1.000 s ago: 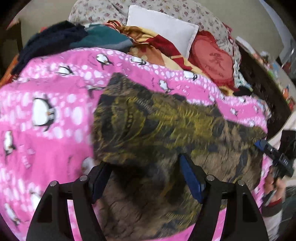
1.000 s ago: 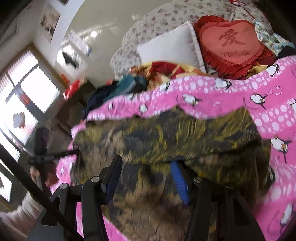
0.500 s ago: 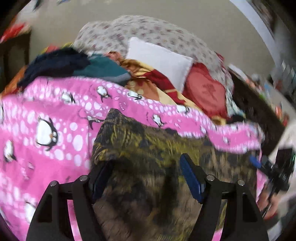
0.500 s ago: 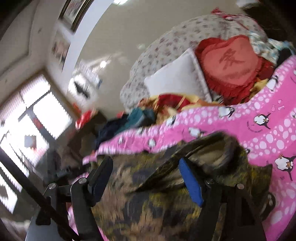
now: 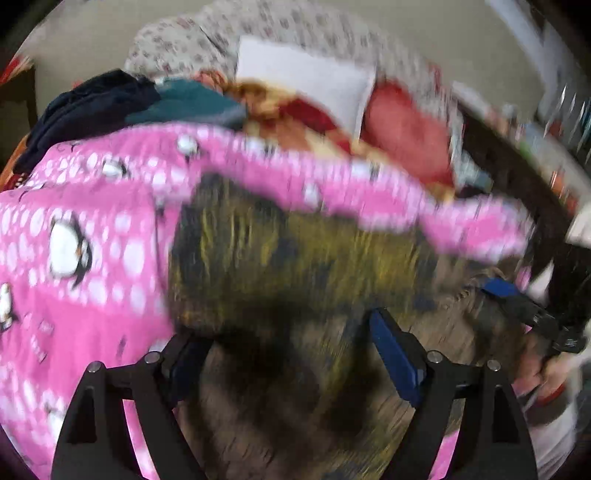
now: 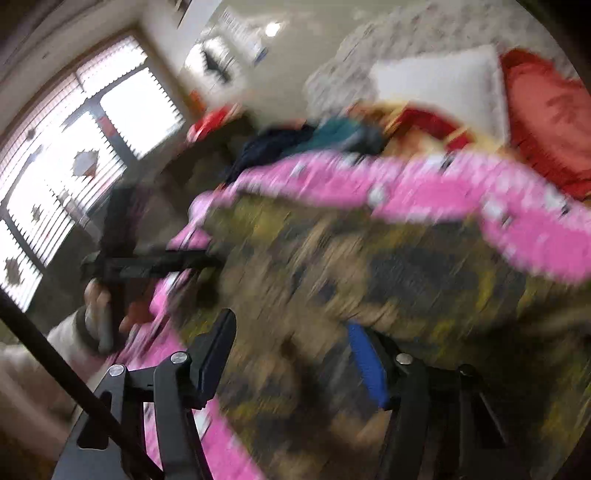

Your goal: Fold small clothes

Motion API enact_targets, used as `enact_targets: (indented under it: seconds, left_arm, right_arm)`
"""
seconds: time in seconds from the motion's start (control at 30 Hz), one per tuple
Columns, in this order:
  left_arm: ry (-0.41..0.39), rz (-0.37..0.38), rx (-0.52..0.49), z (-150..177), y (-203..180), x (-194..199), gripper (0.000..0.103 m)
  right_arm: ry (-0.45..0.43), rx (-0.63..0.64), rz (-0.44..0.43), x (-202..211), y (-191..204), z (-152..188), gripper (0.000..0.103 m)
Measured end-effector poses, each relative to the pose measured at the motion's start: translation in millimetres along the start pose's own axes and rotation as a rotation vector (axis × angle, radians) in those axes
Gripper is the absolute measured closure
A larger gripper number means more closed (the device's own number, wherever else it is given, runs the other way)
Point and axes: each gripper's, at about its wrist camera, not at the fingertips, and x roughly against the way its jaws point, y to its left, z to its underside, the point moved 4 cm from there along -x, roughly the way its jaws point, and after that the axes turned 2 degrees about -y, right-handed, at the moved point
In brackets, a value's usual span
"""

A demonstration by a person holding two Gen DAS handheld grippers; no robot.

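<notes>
A dark olive, yellow and brown patterned garment (image 5: pixel 295 266) lies spread on a pink penguin blanket (image 5: pixel 85 229). It also shows in the right wrist view (image 6: pixel 388 266), blurred by motion. My left gripper (image 5: pixel 291 354) is open, its jaws wide apart over the garment's near left part. My right gripper (image 6: pixel 291 354) is open over the garment's near right part. The right gripper also shows at the right edge of the left wrist view (image 5: pixel 517 299). The left gripper shows at the left of the right wrist view (image 6: pixel 147 262).
Behind the blanket lie a dark and teal clothes heap (image 5: pixel 140 99), a white pillow (image 5: pixel 303 81), a red heart cushion (image 5: pixel 406 129) and a floral pillow (image 5: pixel 258 33). A window with blinds (image 6: pixel 74 155) is to the left. A dark headboard edge (image 5: pixel 517 166) runs along the right.
Both grippers have dipped back toward the garment after rising. The lifted fold seen half a second ago in the right view has dropped flat. Both frames are now motion-blurred.
</notes>
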Motion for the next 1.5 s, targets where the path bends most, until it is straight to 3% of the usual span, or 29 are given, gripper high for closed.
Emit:
enact_targets:
  seconds: [0.07,0.13,0.23,0.27,0.33,0.43,0.6,0.67,0.8,1.03,1.37,1.5]
  left_arm:
    - [-0.115,0.044,0.125,-10.0,12.6,9.2,0.019]
    - [-0.161,0.04,0.181,-11.7,21.6,11.2,0.019]
    - [-0.12,-0.032,0.064,-4.1,12.0,8.0,0.019]
    - [-0.118,-0.049,0.022,-0.4,6.7,10.3,0.019]
    - [-0.114,-0.024,-0.051,6.8,-5.1,18.3,0.019]
    - [-0.084,-0.034,-0.132,19.5,-11.9,26.7,0.019]
    - [0.024,-0.142,-0.17,31.7,4.4,13.1,0.019]
    - [0.042,-0.13,-0.152,31.3,8.5,5.0,0.019]
    - [0.012,-0.078,-0.077,15.5,10.3,-1.9,0.019]
    - [-0.106,-0.015,0.057,-6.6,17.0,-11.6,0.015]
    - [-0.216,-0.025,0.13,-25.4,22.1,-13.7,0.013]
    - [-0.231,-0.036,0.149,-28.9,27.4,-8.7,0.013]
  right_arm:
    - [-0.16,-0.041,0.062,16.3,-14.2,-12.3,0.029]
    - [-0.204,-0.09,0.054,25.3,-24.3,-11.5,0.024]
    - [-0.15,-0.062,0.038,27.2,-18.6,1.8,0.021]
    - [-0.119,-0.042,-0.009,26.8,-11.3,7.4,0.019]
    - [-0.053,0.003,-0.129,23.0,10.5,18.0,0.019]
    - [0.036,0.113,-0.176,11.0,38.3,28.9,0.02]
    - [0.204,0.218,-0.16,-39.2,60.0,47.6,0.03]
    - [0.235,0.225,-0.137,-60.6,60.1,49.6,0.032]
    - [0.159,0.161,-0.18,-74.0,55.0,29.2,0.034]
    - [-0.012,0.027,-0.105,-76.8,16.0,-0.2,0.03]
    - [-0.175,-0.087,-0.042,-46.2,-16.4,-15.2,0.02]
    - [-0.182,-0.24,0.025,-19.1,-45.2,-19.4,0.016]
